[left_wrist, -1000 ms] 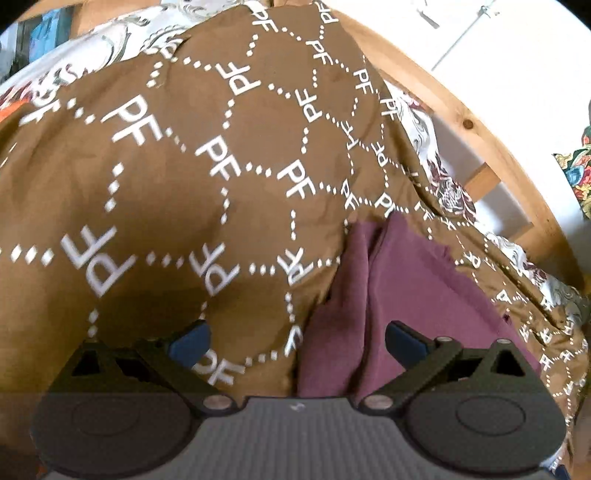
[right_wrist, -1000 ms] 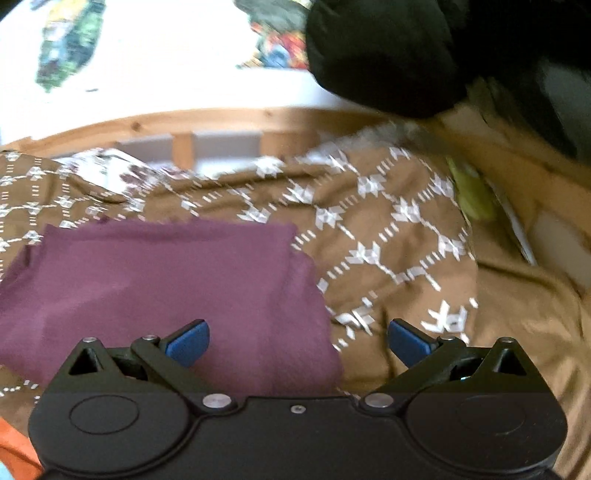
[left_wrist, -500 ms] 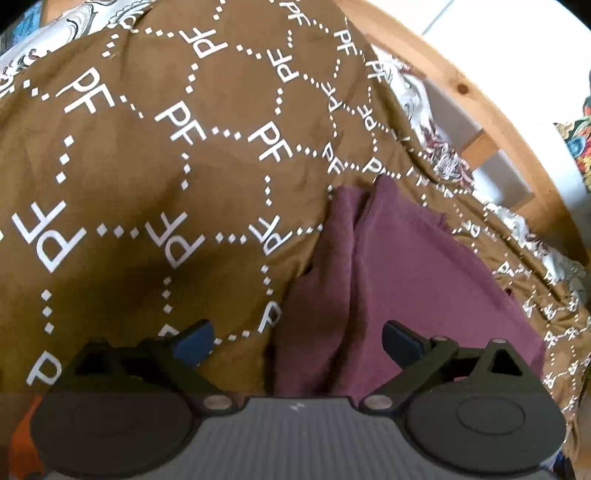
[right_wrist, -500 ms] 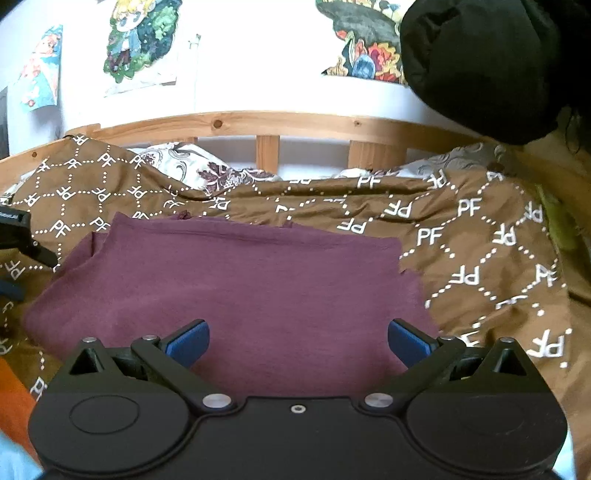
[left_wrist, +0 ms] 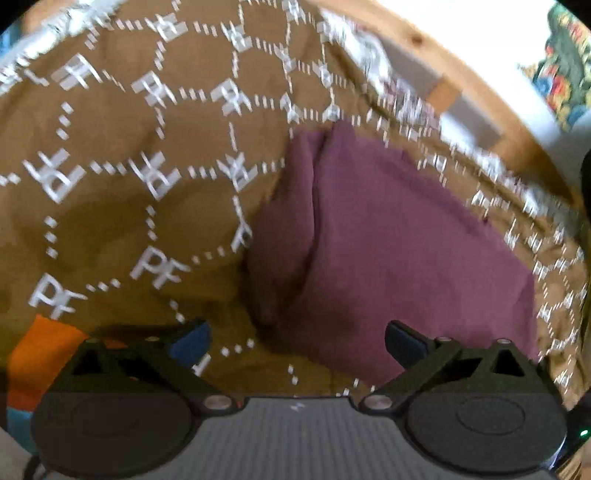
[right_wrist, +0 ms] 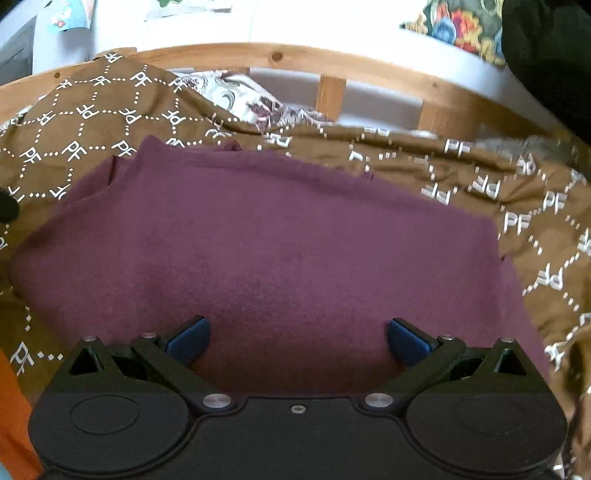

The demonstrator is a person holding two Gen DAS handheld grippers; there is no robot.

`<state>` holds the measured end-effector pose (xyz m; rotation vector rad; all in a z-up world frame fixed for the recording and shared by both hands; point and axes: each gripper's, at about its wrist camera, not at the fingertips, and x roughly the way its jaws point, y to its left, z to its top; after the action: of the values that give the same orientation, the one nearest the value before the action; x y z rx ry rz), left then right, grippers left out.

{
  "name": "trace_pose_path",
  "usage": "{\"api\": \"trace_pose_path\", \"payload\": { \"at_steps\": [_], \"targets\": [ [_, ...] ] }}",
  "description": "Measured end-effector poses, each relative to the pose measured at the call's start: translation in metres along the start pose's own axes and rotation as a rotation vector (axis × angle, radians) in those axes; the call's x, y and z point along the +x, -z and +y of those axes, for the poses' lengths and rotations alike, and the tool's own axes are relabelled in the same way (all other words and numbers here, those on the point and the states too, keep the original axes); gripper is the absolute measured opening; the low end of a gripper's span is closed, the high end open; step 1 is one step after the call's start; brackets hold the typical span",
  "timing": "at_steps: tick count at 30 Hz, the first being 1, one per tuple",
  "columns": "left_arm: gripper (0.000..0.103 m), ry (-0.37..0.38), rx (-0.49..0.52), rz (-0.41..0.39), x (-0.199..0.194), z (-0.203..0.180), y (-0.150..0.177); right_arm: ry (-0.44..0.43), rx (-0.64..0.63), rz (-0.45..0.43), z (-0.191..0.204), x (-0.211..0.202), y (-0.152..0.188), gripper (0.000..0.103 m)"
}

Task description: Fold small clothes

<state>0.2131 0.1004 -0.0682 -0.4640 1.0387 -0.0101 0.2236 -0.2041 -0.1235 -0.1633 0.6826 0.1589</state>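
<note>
1. My left hand-held gripper stands wide, its blue pads far apart with nothing between them; it hangs over the near left edge of the maroon garment, and I cannot tell whether the pads touch the fabric

2. My right hand-held gripper is also spread wide and holds nothing; the maroon garment fills the space ahead of it and between its fingers, which sit low over the cloth's near edge

3. The maroon garment lies folded on the bed, on top of a brown blanket printed with white "PF" letters and dotted lines; in the right wrist view it forms a broad, fairly flat shape with its long edges running left to right

4. In the left wrist view the garment shows a long crease or layered edge down its left side, and the brown blanket spreads away to the left; this view is blurred, so fine detail is lost

5. A wooden bed rail curves along the far side of the bed, with a patterned white sheet showing between it and the blanket

6. An orange cloth lies at the near left corner beside my left gripper, and the same orange cloth appears at the left edge of the right wrist view

7. Colourful pictures hang on the white wall beyond the rail
</note>
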Motion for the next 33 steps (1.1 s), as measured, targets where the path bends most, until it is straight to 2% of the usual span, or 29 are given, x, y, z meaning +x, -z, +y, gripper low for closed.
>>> {"api": "trace_pose_path", "payload": {
  "at_steps": [6, 12, 16, 18, 22, 23, 27, 31, 33],
  "targets": [
    [0.102, -0.024, -0.08, 0.09, 0.03, 0.01, -0.007, -0.022, 0.039, 0.005, -0.003, 0.001, 0.005, 0.102],
    [0.102, -0.048, -0.09, 0.086, 0.036, 0.004, -0.011, -0.031, 0.065, 0.007, -0.007, 0.001, 0.007, 0.103],
    [0.102, -0.037, -0.092, 0.082, 0.032, 0.007, -0.009, -0.028, 0.058, 0.017, -0.006, 0.003, 0.007, 0.103],
    [0.102, -0.021, -0.096, 0.083, 0.032, 0.006, -0.009, -0.03, 0.061, 0.019, -0.006, 0.003, 0.007, 0.103],
    [0.102, 0.112, -0.146, 0.085, 0.028, 0.011, -0.009, -0.031, 0.061, 0.02, -0.007, 0.003, 0.007, 0.103],
    [0.102, 0.127, -0.156, 0.087, 0.029, 0.011, -0.01, -0.031, 0.062, 0.02, -0.007, 0.003, 0.007, 0.103],
    [0.102, 0.107, -0.167, 0.114, 0.04, 0.012, -0.013, -0.031, 0.061, 0.021, -0.007, 0.003, 0.007, 0.102],
    [0.102, 0.084, -0.135, 0.125, 0.044, 0.007, -0.014, -0.03, 0.061, 0.021, -0.007, 0.003, 0.007, 0.102],
    [0.095, 0.064, -0.112, 0.12, 0.042, 0.004, -0.013, -0.03, 0.061, 0.021, -0.007, 0.003, 0.007, 0.102]
  ]
}}
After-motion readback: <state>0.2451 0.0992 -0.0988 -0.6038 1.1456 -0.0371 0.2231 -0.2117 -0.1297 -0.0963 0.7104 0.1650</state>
